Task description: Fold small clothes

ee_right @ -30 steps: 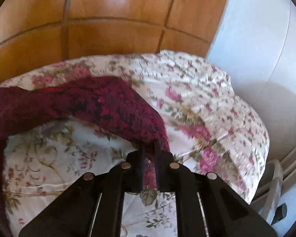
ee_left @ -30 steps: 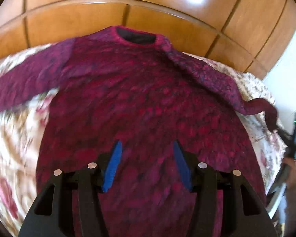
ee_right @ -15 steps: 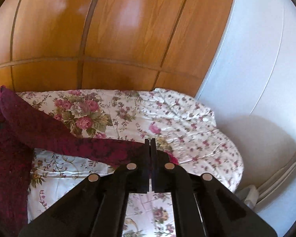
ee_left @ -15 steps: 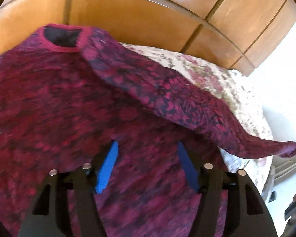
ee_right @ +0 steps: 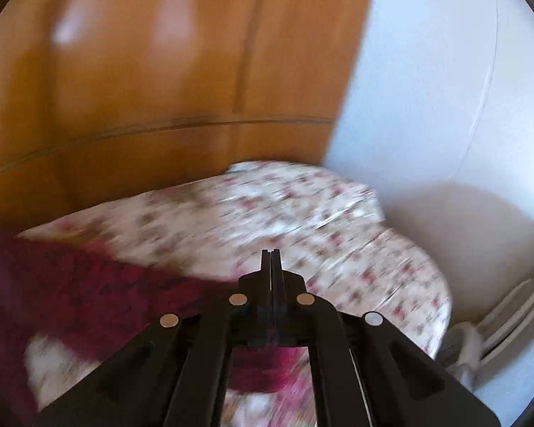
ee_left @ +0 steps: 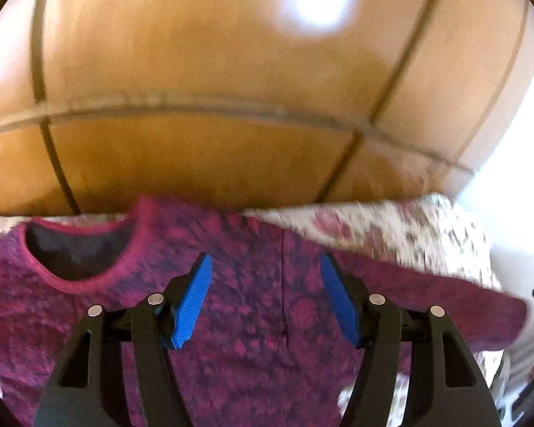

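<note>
Left wrist: left claw (ee_left: 267, 300) wide over sweater (ee_left: 252, 320), right claw (ee_right: 270, 254) pinching sleeve (ee_right: 99, 291).

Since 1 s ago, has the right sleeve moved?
Yes. The sleeve, clamped in the right hand-held gripper, has been pulled out straight and away from the sweater body, lower against the floral bedspread.

magenta-and-dark patterned sweater (ee_left: 252, 306) lies flat, neckline up, 1 sleeve (ee_right: 99, 284) stretched sideways.
</note>
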`<state>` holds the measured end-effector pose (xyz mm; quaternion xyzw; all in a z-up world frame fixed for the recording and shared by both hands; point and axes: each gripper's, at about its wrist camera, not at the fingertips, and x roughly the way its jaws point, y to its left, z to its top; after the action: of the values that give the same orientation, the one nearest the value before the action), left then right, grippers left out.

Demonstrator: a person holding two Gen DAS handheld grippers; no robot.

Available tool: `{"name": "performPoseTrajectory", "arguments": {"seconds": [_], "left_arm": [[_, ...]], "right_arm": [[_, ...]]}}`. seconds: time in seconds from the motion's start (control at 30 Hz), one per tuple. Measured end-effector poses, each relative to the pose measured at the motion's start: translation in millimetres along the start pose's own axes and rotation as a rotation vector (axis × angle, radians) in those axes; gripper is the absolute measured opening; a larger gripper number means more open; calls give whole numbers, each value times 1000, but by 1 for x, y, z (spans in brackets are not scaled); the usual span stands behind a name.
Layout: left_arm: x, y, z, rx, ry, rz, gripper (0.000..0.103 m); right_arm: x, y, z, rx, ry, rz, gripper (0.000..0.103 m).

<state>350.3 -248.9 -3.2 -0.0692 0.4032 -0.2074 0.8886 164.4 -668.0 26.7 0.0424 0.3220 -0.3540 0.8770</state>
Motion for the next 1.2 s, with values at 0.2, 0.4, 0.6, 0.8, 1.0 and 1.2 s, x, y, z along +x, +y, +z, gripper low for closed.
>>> {"name": "performPoseTrajectory", "arguments": {"seconds": [0.2,0.4,0.6,0.8,1.0,1.2], "left_arm": [[-32,38,-43,50,6,46,70],[-59,106,-117,-24,121,73,70],[-121,171,-178,-150,160,123,70],[-192,213,-224,-241,148,198,70],[-248,243,-263,-325,147,221,70],[-254,239,-307,-338,209,134,70]], "right_arm": [[28,-15,-12,239,27,103,78],[81,-4,-116,536,372,480,66],[133,2,-117,700,443,508,8],[133,-5,-84,485,397,255,0],[59,17,-103,345,363,510,80],[-24,88,-171,93,550,847,80]]}}
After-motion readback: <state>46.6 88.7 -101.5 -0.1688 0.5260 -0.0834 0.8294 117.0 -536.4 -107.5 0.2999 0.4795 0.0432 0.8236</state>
